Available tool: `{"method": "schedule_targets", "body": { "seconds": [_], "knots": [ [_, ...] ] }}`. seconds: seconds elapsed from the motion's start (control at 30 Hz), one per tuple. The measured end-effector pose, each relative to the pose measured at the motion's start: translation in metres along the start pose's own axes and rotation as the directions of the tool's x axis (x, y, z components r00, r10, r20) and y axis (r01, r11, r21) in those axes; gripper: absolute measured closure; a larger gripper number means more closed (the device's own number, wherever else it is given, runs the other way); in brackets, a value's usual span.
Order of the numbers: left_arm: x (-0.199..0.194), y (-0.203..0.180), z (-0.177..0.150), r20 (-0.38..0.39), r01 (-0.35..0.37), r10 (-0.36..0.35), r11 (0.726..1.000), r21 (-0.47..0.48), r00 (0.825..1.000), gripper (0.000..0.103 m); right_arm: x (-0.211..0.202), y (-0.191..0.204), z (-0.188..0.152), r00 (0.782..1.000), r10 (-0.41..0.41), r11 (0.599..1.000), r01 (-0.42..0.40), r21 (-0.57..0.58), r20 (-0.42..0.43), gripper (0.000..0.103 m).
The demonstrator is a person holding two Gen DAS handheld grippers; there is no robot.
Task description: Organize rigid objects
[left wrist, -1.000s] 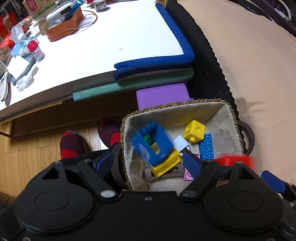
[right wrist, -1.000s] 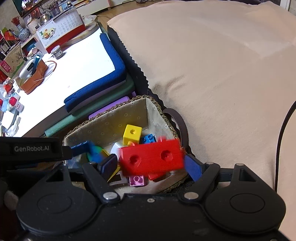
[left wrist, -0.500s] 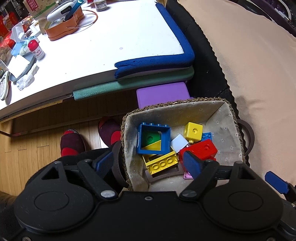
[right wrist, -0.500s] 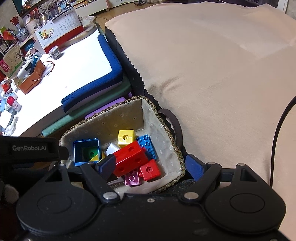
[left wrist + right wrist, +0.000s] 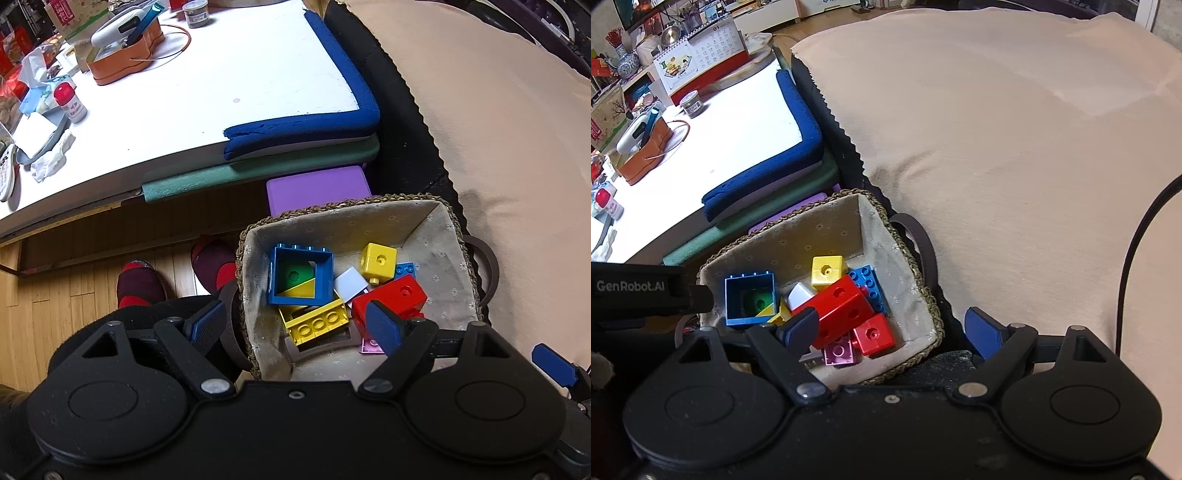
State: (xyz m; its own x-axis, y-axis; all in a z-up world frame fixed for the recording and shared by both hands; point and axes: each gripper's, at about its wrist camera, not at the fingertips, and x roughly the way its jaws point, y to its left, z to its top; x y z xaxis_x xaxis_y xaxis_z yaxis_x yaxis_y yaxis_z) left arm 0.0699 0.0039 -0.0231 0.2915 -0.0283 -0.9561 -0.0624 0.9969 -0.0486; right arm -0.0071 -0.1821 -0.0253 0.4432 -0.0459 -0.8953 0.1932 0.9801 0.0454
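Observation:
A woven basket (image 5: 458,229) (image 5: 923,291) with a cloth lining holds several toy blocks. In it lie a blue frame block (image 5: 301,275) (image 5: 750,297), a long red block (image 5: 393,299) (image 5: 842,304), a yellow cube (image 5: 378,260) (image 5: 827,271), a yellow flat brick (image 5: 317,323), a blue plate (image 5: 870,286), a small red block (image 5: 874,334) and a pink brick (image 5: 840,352). My left gripper (image 5: 295,325) is open and empty above the basket's near left side. My right gripper (image 5: 890,330) is open and empty above its near right side.
A white low table (image 5: 184,96) with blue (image 5: 303,129) and green (image 5: 258,171) pads stands behind the basket. A purple box (image 5: 317,186) sits under it. A beige cover (image 5: 1015,147) lies to the right. Two slippered feet (image 5: 140,284) rest on the wood floor.
The blue and yellow blocks fell from my left gripper and the red block from my right into the basket. Both grippers are now open and the blocks lie still.

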Motion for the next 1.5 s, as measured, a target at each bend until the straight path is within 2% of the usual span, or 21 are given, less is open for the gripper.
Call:
{"method": "schedule_targets", "body": {
  "seconds": [0.53,0.77,0.83,0.87,1.03,1.17,1.5],
  "knots": [
    [-0.007,-0.010,-0.015,0.014,0.018,-0.019,0.999,0.030,1.000,0.024,-0.004,-0.007,-0.007,0.999,-0.049,0.999,0.049,-0.005,-0.013,0.016],
    [-0.011,-0.011,-0.022,0.024,0.050,-0.051,0.998,0.030,0.998,0.024,-0.008,-0.007,-0.008,0.998,-0.056,0.998,0.056,-0.011,0.002,0.016],
    [-0.012,-0.012,-0.023,0.027,0.058,-0.059,0.998,0.027,0.998,0.024,-0.010,-0.008,-0.008,0.998,-0.061,0.998,0.061,-0.010,0.004,0.013],
    [-0.013,-0.012,-0.023,0.028,0.062,-0.063,0.998,0.026,0.998,0.024,-0.011,-0.009,-0.008,0.998,-0.065,0.998,0.065,-0.010,0.002,0.008],
    [-0.014,-0.011,-0.025,0.032,0.071,-0.072,0.997,0.013,0.997,0.023,-0.013,-0.009,-0.009,0.996,-0.090,0.995,0.090,-0.030,0.006,0.007],
    [-0.015,-0.011,-0.026,0.028,0.068,-0.069,0.997,0.018,0.997,0.022,-0.016,-0.010,-0.011,0.997,-0.078,0.996,0.079,-0.037,0.017,0.001],
    [-0.020,-0.011,-0.033,0.033,0.083,-0.083,0.997,0.010,0.996,0.022,-0.027,-0.010,-0.014,0.994,-0.093,0.994,0.096,-0.055,0.052,0.001]
  ]
}}
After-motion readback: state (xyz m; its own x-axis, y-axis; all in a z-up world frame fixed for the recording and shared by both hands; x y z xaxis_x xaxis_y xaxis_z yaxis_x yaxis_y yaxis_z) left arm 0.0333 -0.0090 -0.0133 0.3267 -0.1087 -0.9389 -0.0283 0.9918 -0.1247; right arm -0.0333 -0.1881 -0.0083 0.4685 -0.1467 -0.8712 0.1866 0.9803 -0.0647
